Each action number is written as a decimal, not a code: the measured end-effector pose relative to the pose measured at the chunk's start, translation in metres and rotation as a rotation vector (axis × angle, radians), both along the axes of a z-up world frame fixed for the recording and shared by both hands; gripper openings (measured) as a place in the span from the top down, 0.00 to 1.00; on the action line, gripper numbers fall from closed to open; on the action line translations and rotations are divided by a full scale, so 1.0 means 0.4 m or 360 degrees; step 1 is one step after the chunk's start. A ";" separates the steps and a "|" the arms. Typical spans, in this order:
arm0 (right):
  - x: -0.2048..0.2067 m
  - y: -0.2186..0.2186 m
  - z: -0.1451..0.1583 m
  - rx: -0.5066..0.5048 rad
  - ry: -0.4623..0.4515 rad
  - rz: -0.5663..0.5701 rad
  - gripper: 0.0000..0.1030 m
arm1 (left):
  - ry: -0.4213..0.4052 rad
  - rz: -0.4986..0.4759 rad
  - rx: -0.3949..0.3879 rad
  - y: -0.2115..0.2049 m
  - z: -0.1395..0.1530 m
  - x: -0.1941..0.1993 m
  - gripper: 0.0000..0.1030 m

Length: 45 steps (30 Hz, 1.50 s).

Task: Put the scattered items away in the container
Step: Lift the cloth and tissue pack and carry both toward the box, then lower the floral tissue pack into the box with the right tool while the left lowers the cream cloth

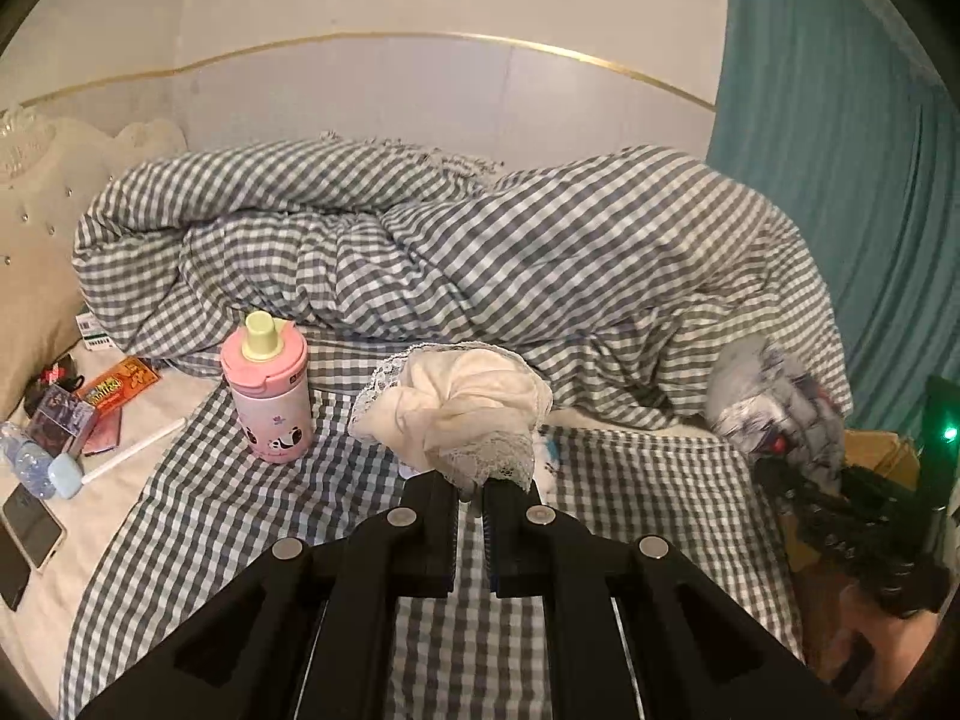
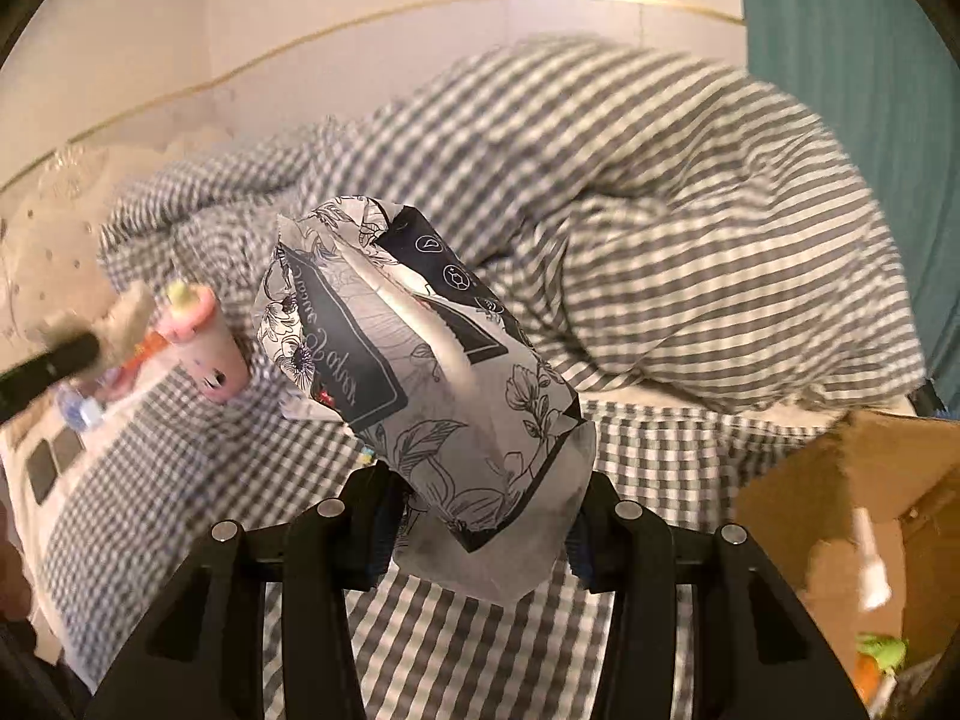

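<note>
L wrist: my left tongs were nipped narrow on a cream lace-trimmed cloth, held above the gingham bed, pink bottle just left. R wrist: right tongs gripped a floral-print packet, cardboard box at right.

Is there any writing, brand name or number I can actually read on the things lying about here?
Floral packet: script on its dark label, not legible.
Orange snack packet: bold print, too blurred.
Green-and-white box: barcode, digits too small.
Pink bottle: small lid label, too small.
No text reads clearly.
</note>
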State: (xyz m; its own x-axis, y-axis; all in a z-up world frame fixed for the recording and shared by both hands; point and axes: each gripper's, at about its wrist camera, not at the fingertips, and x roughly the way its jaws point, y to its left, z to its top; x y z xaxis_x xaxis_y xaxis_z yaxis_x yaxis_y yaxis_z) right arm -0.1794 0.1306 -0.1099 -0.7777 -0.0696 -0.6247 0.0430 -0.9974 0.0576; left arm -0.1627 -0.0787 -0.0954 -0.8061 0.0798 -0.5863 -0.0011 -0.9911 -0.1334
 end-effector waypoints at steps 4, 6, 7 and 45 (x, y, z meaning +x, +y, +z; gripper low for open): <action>0.086 0.006 0.072 -0.0015 0.0095 -0.0023 0.57 | 0.0044 -0.0006 -0.0012 0.023 0.043 0.063 0.94; 0.138 0.015 0.111 -0.0013 0.0155 -0.0034 0.57 | 0.0070 -0.0004 -0.0012 0.032 0.063 0.090 0.94; 0.158 0.018 0.126 -0.0016 0.0177 -0.0037 0.57 | 0.0087 -0.0002 -0.0011 0.038 0.075 0.107 0.94; 0.641 0.357 0.324 0.0102 0.0494 -0.0525 0.54 | 0.0317 -0.0441 -0.0041 0.492 0.247 0.331 0.94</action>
